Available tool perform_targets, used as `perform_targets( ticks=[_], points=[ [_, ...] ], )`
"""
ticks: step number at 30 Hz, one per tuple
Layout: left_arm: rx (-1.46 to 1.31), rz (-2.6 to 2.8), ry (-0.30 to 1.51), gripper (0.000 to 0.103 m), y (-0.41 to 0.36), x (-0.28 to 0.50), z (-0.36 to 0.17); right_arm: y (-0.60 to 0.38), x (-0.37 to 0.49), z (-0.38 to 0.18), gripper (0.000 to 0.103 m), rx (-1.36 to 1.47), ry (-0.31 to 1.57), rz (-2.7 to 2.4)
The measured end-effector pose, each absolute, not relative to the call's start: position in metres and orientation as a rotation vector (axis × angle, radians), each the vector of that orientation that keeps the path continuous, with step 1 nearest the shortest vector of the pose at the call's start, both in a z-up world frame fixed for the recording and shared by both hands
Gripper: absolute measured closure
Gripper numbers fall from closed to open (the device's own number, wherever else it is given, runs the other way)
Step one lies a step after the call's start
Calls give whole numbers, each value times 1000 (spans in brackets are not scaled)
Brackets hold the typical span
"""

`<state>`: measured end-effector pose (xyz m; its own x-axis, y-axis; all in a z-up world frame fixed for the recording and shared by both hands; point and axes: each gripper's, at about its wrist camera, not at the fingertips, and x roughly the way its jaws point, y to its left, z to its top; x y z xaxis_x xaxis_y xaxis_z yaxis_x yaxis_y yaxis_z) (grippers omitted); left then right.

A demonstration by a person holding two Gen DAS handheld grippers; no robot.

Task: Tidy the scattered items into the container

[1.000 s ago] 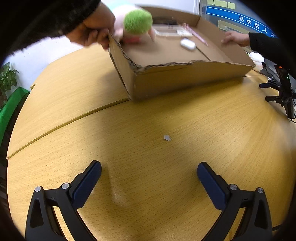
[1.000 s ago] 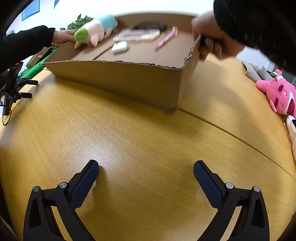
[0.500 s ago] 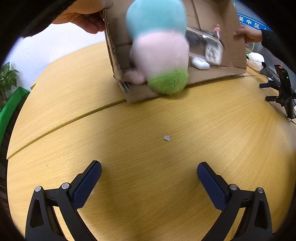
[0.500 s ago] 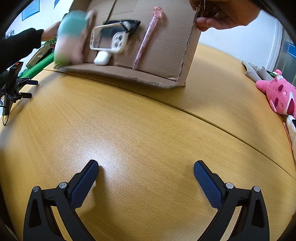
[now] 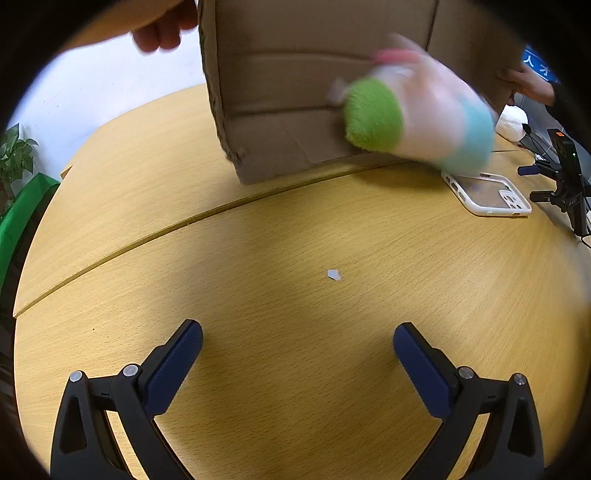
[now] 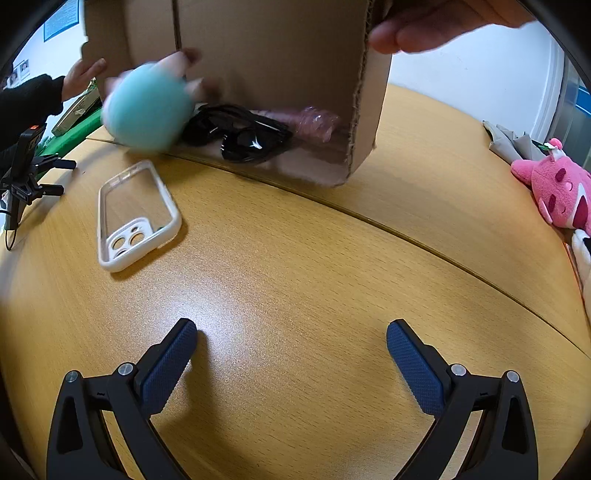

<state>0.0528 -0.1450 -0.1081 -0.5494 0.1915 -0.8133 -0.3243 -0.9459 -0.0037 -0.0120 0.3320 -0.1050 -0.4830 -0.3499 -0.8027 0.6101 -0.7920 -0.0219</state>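
Note:
A cardboard box is tipped up on edge at the far side of the table, held by bare hands. It also shows in the right wrist view. A blurred plush toy, green, pink and blue, tumbles out of it. A clear phone case lies flat on the table. Black sunglasses and a pink pen lie at the box's mouth. My left gripper and right gripper are open and empty, low over the table, well short of the items.
A pink plush lies at the table's right edge. A black tripod device stands at the far side. A small paper scrap lies mid-table. A seam crosses the wooden table.
The hands tipped the box from flat to upright. The plush, phone case, sunglasses and pen slid out onto the table. Both grippers stayed still and open.

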Motion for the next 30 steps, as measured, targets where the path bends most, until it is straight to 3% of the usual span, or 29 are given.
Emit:
perform_targets(
  ticks=[30],
  points=[
    [-1300, 2524, 211, 0, -143, 54, -105, 331, -8, -106, 0, 1132, 413, -2267]
  ],
)
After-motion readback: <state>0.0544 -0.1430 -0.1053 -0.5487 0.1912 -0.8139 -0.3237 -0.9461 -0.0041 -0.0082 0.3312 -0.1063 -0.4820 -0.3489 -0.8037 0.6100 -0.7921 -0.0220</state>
